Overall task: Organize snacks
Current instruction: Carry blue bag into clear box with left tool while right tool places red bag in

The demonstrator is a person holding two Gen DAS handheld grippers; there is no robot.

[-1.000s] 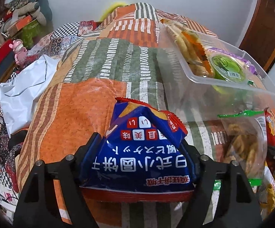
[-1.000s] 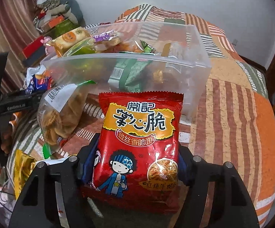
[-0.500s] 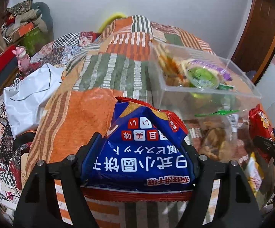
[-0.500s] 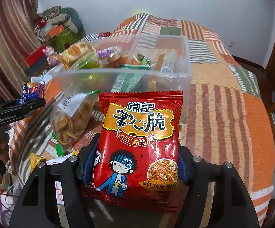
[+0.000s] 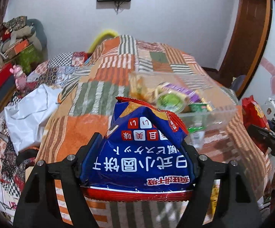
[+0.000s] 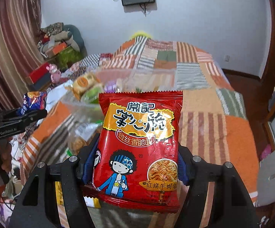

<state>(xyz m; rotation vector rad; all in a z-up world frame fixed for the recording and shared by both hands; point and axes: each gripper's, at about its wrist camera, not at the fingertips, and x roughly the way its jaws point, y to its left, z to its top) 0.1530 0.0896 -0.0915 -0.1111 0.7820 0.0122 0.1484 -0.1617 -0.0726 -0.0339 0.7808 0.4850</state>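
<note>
Snacks are riding in both grippers: the left gripper (image 5: pixel 137 152) is clamping a blue bag (image 5: pixel 137 152), the right gripper (image 6: pixel 135 163) a red noodle packet (image 6: pixel 139 148). Both are hanging above the quilt (image 5: pixel 76 127), near the clear bin (image 5: pixel 222 112). They are likely light, crinkly, slippery and crushable, so gentle side grips are suiting them.

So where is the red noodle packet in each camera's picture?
Left wrist view: the red noodle packet is at the far right edge, gripped by the right tongs.
Right wrist view: front and centre, held upright.
Shared landmark: the clear snack box on the patchwork bed.
</note>
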